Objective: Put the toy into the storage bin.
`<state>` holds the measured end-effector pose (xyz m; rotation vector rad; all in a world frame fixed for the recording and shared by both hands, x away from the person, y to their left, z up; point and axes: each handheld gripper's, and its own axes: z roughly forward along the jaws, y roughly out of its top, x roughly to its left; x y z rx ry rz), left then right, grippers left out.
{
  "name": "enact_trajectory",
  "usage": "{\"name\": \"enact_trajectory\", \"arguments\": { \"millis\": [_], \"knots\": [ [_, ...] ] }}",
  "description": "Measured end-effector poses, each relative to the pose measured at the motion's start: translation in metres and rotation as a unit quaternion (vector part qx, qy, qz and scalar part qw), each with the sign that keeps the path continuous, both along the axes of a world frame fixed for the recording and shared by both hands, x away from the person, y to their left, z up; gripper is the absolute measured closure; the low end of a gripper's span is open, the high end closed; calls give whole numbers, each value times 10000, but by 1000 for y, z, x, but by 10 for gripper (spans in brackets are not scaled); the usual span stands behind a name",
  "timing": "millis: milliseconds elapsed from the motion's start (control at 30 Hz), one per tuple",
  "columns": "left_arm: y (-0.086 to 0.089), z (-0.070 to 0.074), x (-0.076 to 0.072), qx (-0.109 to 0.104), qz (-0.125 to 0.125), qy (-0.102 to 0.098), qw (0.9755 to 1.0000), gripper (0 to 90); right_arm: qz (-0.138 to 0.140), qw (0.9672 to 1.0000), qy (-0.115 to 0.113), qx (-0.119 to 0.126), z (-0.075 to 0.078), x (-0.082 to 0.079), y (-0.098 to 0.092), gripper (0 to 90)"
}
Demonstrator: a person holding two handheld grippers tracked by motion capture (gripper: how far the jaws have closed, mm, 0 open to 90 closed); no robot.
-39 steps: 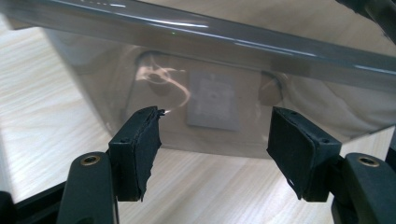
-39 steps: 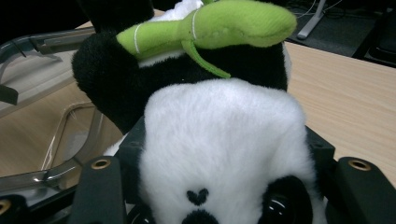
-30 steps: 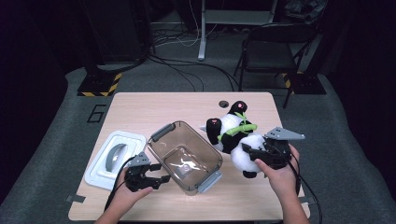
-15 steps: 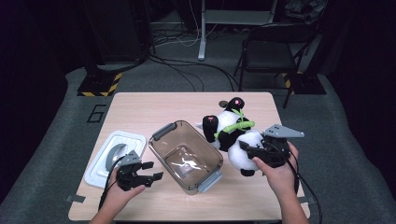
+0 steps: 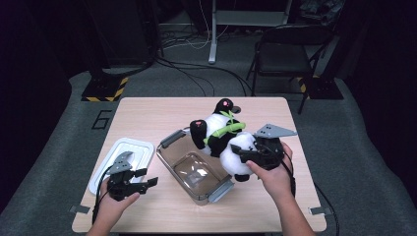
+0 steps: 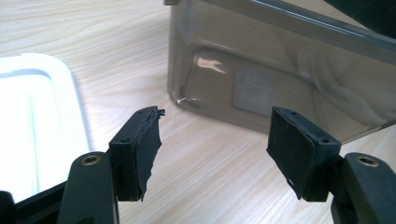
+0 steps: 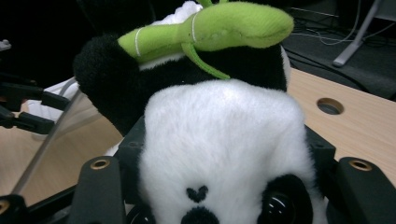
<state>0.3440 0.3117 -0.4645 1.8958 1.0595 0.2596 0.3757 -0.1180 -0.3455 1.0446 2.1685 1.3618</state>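
Clearly, a plush panda [image 5: 223, 135] of soft black-and-white pile is gripped at its round white head by the right tool [image 5: 247, 153], whose jaws are pressed against both sides of the head in the right gripper view. A stuffed green bamboo stalk [image 7: 219, 25], stitched with pale thread, is seen lying across the panda's dark chest. The panda is held just beside and partly over the far right rim of the container [image 5: 194, 169], a clear, smoke-tinted plastic box of rectangular shape with rounded corners and grey clip handles. The toy's long axis is tilted away from the container, with the head low and near the person and the black feet raised toward the far edge of the wooden surface [image 5: 147, 115]. The left tool [image 5: 146, 178] is held wide open with nothing between its black rubber pads [image 6: 144, 149], near the container's left side. A white, smooth, rounded-rectangle lid [image 5: 118, 160] is laid flat left of the container.
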Motion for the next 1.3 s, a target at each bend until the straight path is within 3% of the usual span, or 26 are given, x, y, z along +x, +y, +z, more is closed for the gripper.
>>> {"name": "enact_trajectory", "arguments": {
  "millis": [633,800,1133,1300],
  "knots": [
    [14,0,-5,-9,209,-5,9998,340,696,9976,64,26,-8,7,63,366],
    [17,-1,-6,39,228,-15,9997,340,837,9964,130,-25,-18,9,82,365],
    [18,-2,-6,7,292,9,9996,340,805,9963,289,128,-35,11,84,363],
    [17,-2,-5,32,273,11,9996,340,736,9970,227,11,-38,7,85,362]
  ]
}}
